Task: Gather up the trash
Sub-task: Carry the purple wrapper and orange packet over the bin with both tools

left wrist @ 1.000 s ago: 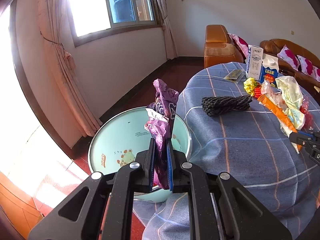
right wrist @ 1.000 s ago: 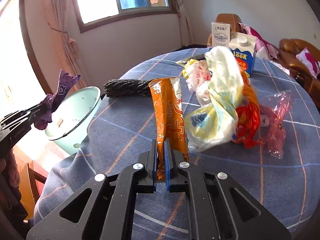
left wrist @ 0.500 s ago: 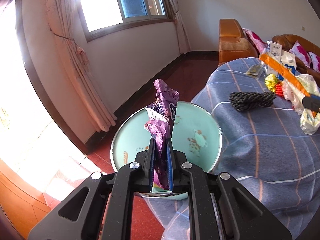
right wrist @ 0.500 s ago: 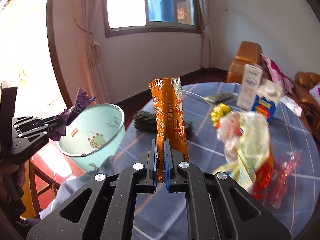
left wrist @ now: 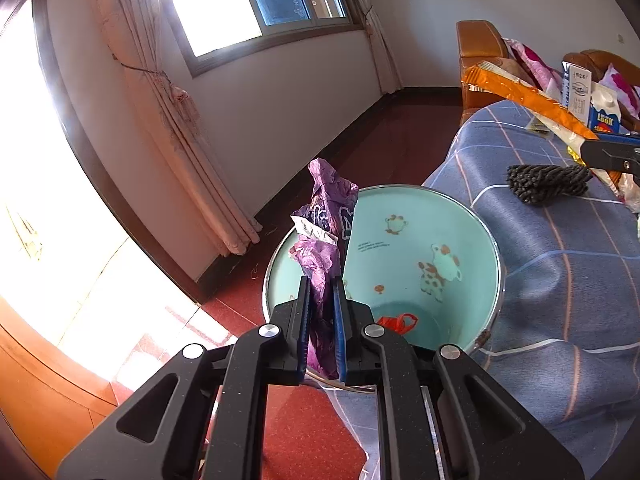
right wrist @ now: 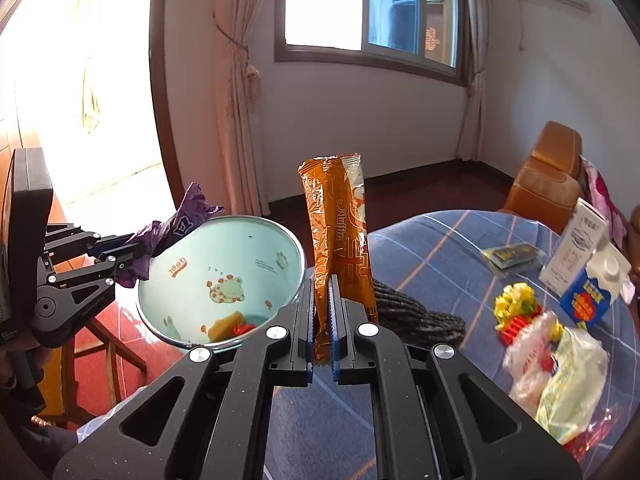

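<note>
Left wrist view: crumpled purple wrapper (left wrist: 324,248), clamped in jaws, now hovering over mint enamel basin (left wrist: 460,240); orange snack wrapper (right wrist: 340,240) likewise clamped, approaching; release next.

left wrist view: close above the basin (left wrist: 400,248), facing down into it. right wrist view: beside the table (right wrist: 440,248), facing the window (right wrist: 376,8). shared: basin (right wrist: 224,264), table edge.

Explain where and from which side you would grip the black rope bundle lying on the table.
Grip the rope bundle across its narrow middle, coming from above. It lies flat and long on the tablecloth, so its short width probably fits between a tool's fingers. Both tools are full now: the left holds a purple wrapper, the right an orange wrapper.
</note>
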`<control>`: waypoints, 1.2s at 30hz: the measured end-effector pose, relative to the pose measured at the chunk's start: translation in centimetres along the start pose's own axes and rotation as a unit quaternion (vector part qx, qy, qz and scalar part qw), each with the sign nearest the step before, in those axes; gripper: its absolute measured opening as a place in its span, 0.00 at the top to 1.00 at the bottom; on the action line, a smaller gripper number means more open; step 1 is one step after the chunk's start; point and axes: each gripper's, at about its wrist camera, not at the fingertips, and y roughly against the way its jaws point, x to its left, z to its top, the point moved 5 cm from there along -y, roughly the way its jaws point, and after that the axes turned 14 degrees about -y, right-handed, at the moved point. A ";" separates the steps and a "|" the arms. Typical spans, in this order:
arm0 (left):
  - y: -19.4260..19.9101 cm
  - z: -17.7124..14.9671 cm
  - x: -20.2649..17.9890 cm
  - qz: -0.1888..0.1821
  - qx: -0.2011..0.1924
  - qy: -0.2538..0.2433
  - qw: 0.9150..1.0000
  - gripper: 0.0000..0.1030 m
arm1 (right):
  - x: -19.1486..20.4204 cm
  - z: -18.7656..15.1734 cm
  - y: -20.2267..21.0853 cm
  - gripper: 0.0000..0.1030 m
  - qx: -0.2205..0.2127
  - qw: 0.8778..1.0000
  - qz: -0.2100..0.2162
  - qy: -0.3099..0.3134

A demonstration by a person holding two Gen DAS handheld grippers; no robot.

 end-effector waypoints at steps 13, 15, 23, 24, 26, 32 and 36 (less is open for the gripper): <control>-2.0 -0.9 1.4 0.008 0.020 0.007 1.000 0.90 | 2.2 -0.2 -3.5 0.93 0.024 0.999 0.016 0.029; -2.2 -1.1 1.5 0.010 0.023 0.007 1.000 0.90 | 2.5 -0.3 -4.0 0.93 0.029 0.999 0.018 0.031; -2.6 -1.3 1.7 0.014 0.025 0.013 1.000 0.90 | 3.5 -0.5 -6.0 0.93 0.043 0.998 0.027 0.044; -2.6 -1.3 1.8 0.013 0.025 0.014 0.999 0.90 | 3.6 -0.5 -6.2 0.93 0.044 0.998 0.028 0.045; -2.6 -1.4 1.7 0.013 0.025 0.014 0.999 0.90 | 3.9 -0.4 -6.5 0.93 0.045 0.997 0.030 0.048; -2.5 -1.3 1.7 0.010 0.024 0.016 1.000 0.90 | 4.6 -0.6 -7.2 0.93 0.051 0.996 0.034 0.058; -2.3 -1.3 1.8 0.008 0.022 0.016 1.000 0.90 | 4.8 -0.6 -7.3 0.93 0.052 0.996 0.035 0.059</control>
